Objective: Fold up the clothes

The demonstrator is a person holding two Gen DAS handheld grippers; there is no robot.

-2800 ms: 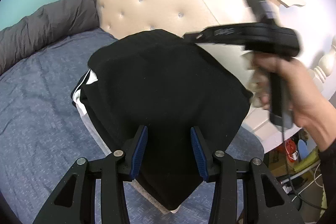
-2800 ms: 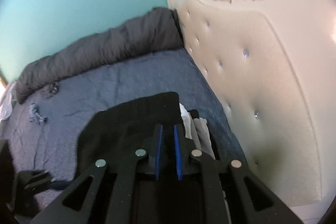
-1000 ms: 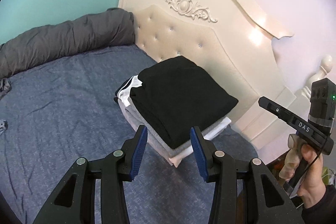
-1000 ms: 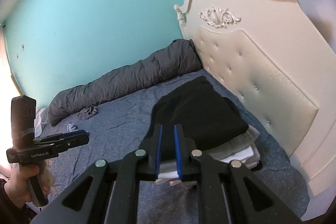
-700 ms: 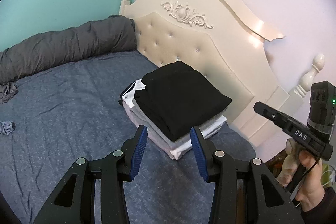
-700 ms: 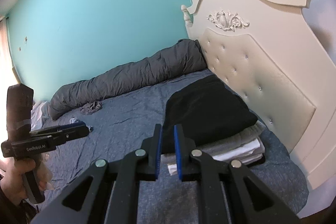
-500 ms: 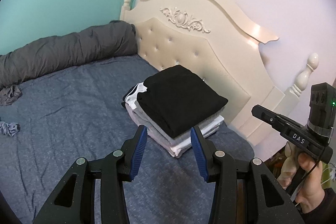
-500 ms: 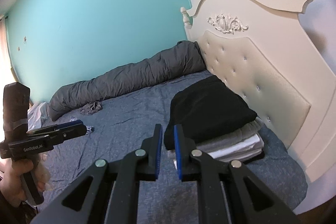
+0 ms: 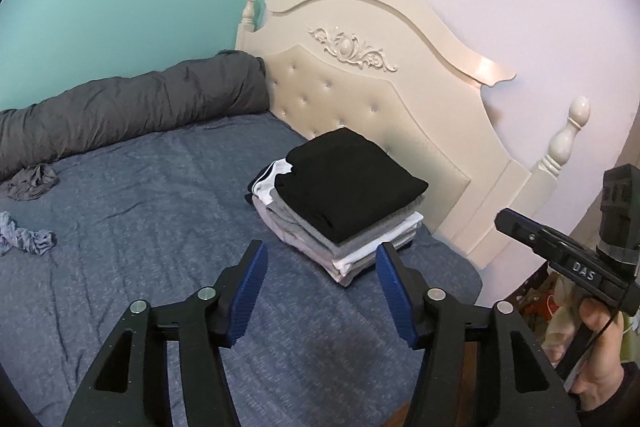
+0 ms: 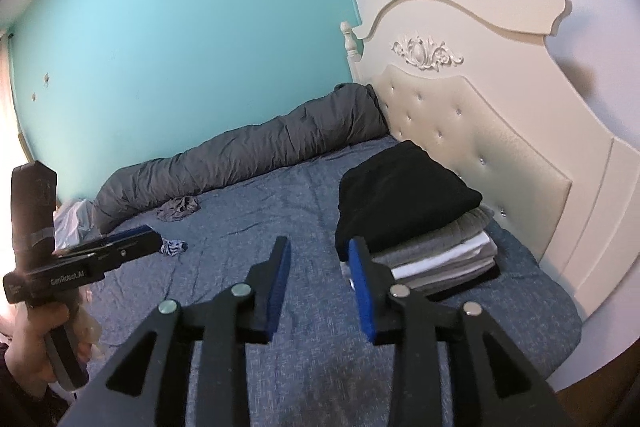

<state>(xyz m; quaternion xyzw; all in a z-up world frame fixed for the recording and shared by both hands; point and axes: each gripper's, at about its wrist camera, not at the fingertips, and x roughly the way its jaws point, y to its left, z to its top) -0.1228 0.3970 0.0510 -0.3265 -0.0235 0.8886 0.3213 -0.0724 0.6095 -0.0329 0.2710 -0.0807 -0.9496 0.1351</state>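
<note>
Folded stack (image 9: 340,211), black garment (image 9: 352,183) topmost, on bed (image 9: 140,207) by headboard. Left tool (image 9: 318,291) and right tool (image 10: 320,273) both released, empty. Crumpled pieces (image 10: 178,208) at 10 o'clock, likely next.

Both fisheye views look forward and down along their own fingers, raised above the bed (image 9: 140,195) and well back from the folded stack (image 9: 340,203) — the left faces the headboard (image 9: 400,87), the right angles across toward the teal wall (image 10: 180,27). They share stack, headboard and grey duvet roll (image 10: 260,155) — and each catches the other hand-held gripper at its edge.
</note>
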